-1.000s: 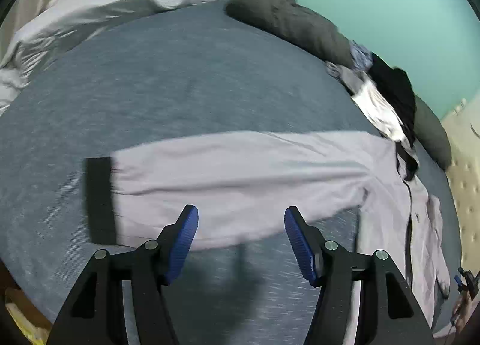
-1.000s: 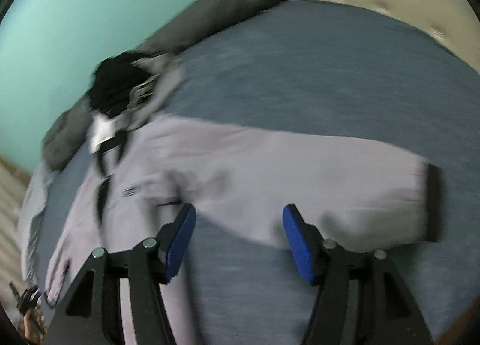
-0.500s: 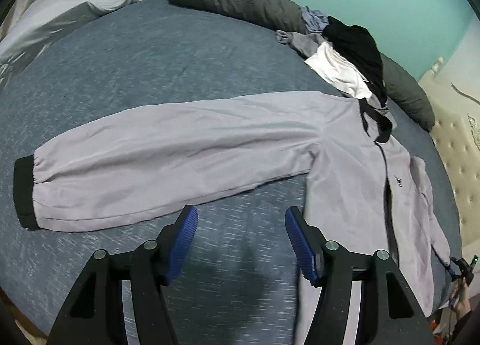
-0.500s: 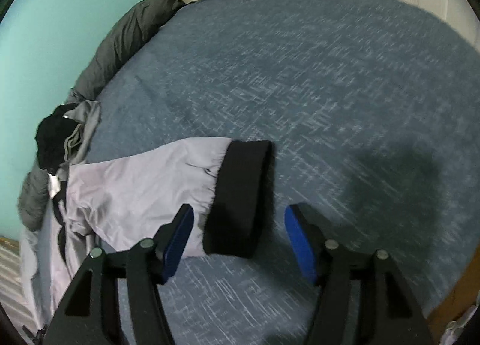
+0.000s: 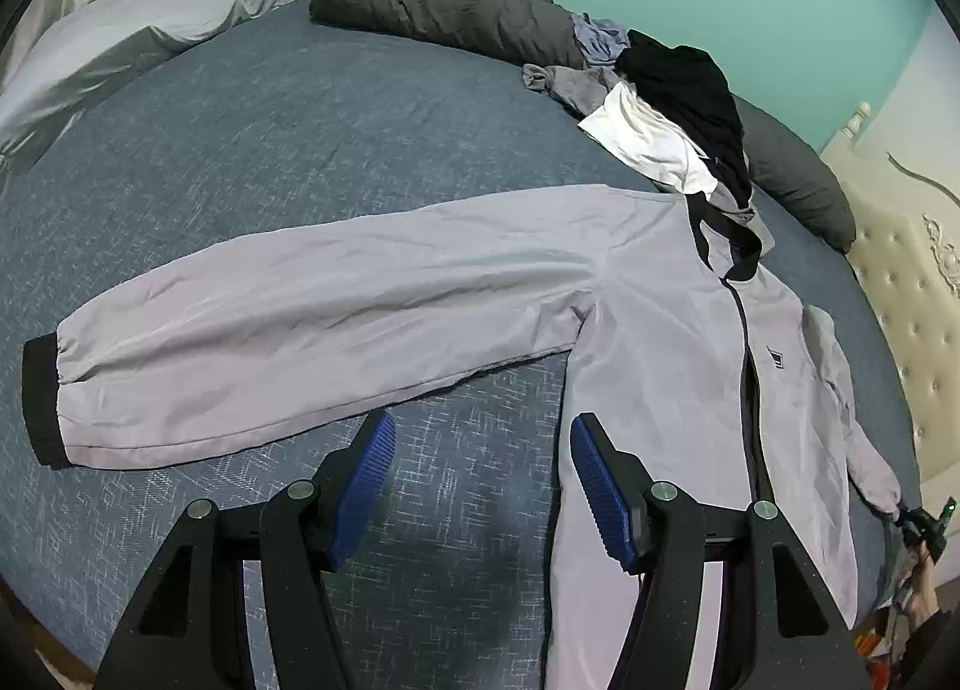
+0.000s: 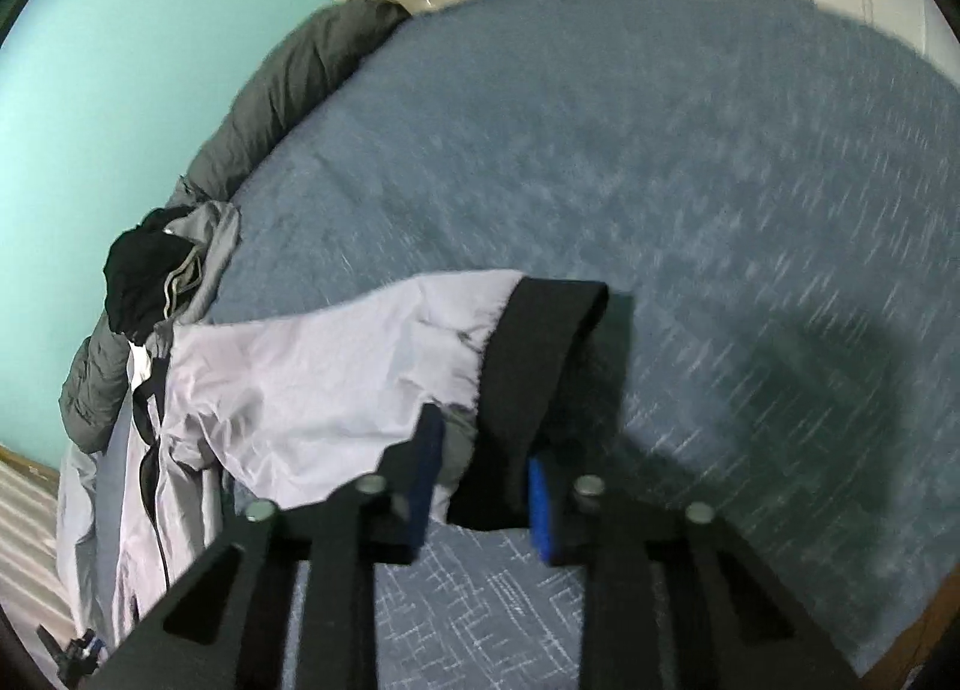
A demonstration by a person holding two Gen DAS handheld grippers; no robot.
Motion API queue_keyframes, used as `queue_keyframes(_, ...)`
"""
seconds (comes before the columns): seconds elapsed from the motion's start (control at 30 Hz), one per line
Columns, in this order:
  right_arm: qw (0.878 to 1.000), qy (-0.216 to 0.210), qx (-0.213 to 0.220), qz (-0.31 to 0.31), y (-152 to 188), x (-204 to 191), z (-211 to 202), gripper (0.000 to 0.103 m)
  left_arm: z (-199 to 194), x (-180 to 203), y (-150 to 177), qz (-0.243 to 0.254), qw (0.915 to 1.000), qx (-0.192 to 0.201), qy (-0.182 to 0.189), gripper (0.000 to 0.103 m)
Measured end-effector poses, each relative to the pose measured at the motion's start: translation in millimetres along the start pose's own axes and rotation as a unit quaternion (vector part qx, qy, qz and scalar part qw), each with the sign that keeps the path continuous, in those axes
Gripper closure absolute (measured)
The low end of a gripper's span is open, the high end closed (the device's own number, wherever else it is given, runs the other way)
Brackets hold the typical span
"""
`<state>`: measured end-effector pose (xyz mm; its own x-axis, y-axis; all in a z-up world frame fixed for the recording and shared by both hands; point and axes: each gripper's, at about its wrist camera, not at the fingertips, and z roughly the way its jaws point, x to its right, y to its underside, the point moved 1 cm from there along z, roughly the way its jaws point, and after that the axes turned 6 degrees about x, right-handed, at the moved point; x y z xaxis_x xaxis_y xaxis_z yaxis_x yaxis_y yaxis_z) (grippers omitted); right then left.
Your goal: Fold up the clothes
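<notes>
A light grey zip jacket (image 5: pixel 660 342) with black cuffs lies face up on the blue bedspread (image 5: pixel 240 138). Its one sleeve (image 5: pixel 336 330) stretches out to the left. My left gripper (image 5: pixel 480 480) is open and empty, just above the bedspread below that sleeve's armpit. In the right wrist view my right gripper (image 6: pixel 480 480) is shut on the black cuff (image 6: pixel 534 354) of the jacket's other sleeve (image 6: pixel 336 378) and holds it lifted off the bed.
A pile of black, white and grey clothes (image 5: pixel 660 108) lies by the jacket's collar. A dark grey duvet roll (image 5: pixel 444 0) runs along the turquoise wall. A tufted cream headboard (image 5: pixel 900 300) stands at the right. A pale sheet (image 5: pixel 138 30) lies far left.
My right gripper moved along the sleeve to its black cuff, closed on it and lifted it. My left gripper drew back and swung right toward the jacket body, staying open.
</notes>
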<state>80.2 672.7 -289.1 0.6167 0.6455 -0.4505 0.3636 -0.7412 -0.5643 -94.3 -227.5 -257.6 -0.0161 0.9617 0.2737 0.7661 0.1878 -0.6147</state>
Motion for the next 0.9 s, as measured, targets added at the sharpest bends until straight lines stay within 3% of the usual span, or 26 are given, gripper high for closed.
queue_keyframes(0.03,1.0,0.003,0.014,-0.001,-5,0,-8,0.095,-1,0,0,0.0,1.0,0.001,0.001,0.038)
queue_keyframes(0.17,0.998,0.026,0.05,-0.033,-25,1,-37,0.095,-2,1,-2,-0.001,1.0,0.003,0.003,0.038)
queue_keyframes(0.6,1.0,0.026,0.017,0.001,-19,32,-33,0.095,-5,9,-3,0.002,1.0,0.002,0.008,0.038)
queue_keyframes(0.73,1.0,0.025,0.007,0.013,-16,41,-32,0.082,-4,14,-2,0.001,0.9999,0.001,0.013,0.038)
queue_keyframes(0.8,0.999,0.015,0.004,0.044,-12,51,-27,0.052,-2,20,0,0.008,0.9998,-0.004,0.016,0.038)
queue_keyframes(0.83,0.998,0.016,0.002,0.054,-10,54,-24,0.052,-2,23,1,0.011,0.9998,-0.006,0.017,0.038)
queue_keyframes(0.9,0.997,0.06,0.005,0.047,-6,55,-25,0.051,-1,28,3,0.017,0.9996,-0.009,0.02,0.038)
